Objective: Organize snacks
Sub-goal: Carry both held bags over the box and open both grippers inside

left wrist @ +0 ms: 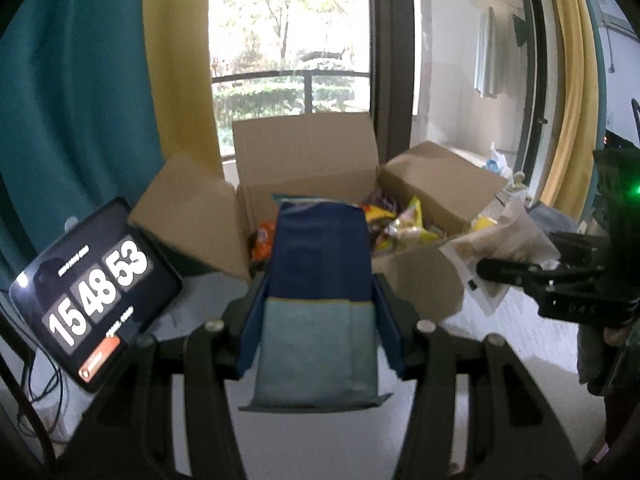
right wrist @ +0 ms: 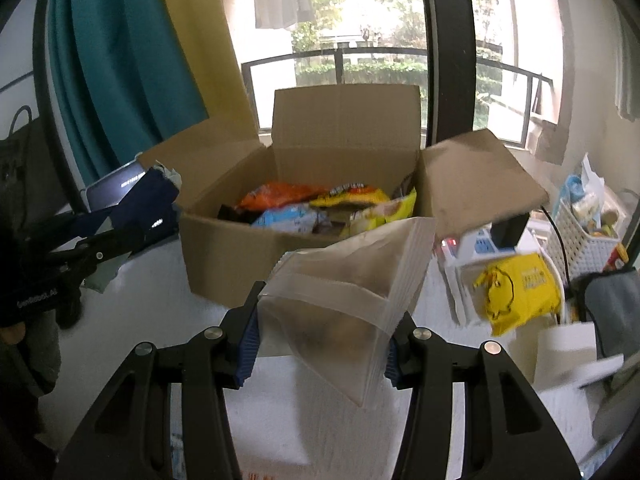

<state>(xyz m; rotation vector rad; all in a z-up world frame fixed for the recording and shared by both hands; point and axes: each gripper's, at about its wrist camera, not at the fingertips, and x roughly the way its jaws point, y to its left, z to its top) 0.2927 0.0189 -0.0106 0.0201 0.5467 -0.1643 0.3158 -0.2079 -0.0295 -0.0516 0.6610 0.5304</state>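
Note:
My left gripper [left wrist: 320,320] is shut on a dark blue and pale teal snack packet [left wrist: 320,280], held up in front of an open cardboard box [left wrist: 308,160]. My right gripper [right wrist: 320,336] is shut on a clear zip bag [right wrist: 344,292] with brownish snacks inside, just before the same cardboard box [right wrist: 228,248]. Several packets lie in the box: an orange packet [right wrist: 280,194], a yellow one [right wrist: 352,196], a light blue one [right wrist: 288,218]. Each gripper shows in the other's view: the right gripper [left wrist: 504,270] with its bag at the right, the left gripper [right wrist: 120,236] with its packet at the left.
A phone [left wrist: 96,288] showing a clock leans at the left of the box. To the right of the box lie a yellow snack packet [right wrist: 516,292], a white basket [right wrist: 584,240] with items and a power strip [right wrist: 476,246]. Teal and yellow curtains hang before a window behind.

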